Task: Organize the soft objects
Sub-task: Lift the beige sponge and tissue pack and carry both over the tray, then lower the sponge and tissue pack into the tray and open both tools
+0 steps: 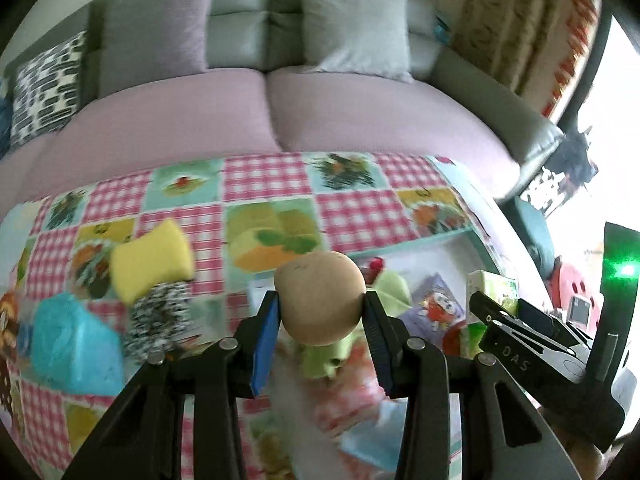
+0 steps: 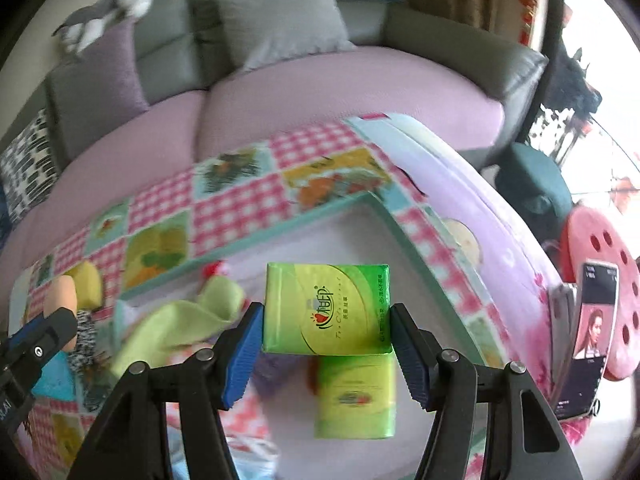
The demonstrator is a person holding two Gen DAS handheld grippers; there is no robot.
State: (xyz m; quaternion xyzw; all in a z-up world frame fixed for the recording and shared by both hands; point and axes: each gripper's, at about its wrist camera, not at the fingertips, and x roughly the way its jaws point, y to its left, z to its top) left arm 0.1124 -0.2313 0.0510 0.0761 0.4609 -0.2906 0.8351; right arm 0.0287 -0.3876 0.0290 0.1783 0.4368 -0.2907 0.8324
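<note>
My left gripper (image 1: 320,308) is shut on a tan soft ball (image 1: 320,298), held above the patchwork cloth (image 1: 264,184). My right gripper (image 2: 326,316) is shut on a green tissue pack (image 2: 326,308), lifted over a white open box (image 2: 316,232). A second green tissue pack (image 2: 354,396) lies in that box below it, beside a light green cloth (image 2: 184,326). On the cloth at the left lie a yellow sponge (image 1: 150,264), a blue sponge (image 1: 76,348) and a black-and-white speckled soft piece (image 1: 160,320). The right gripper (image 1: 516,320) also shows at the right of the left wrist view.
A grey sofa with pink seat cushions (image 1: 360,120) and several pillows (image 1: 356,32) runs behind the table. A pink stool (image 2: 600,288) with a phone (image 2: 592,320) leaning on it stands at the right. A plush toy (image 2: 108,12) sits on the sofa back.
</note>
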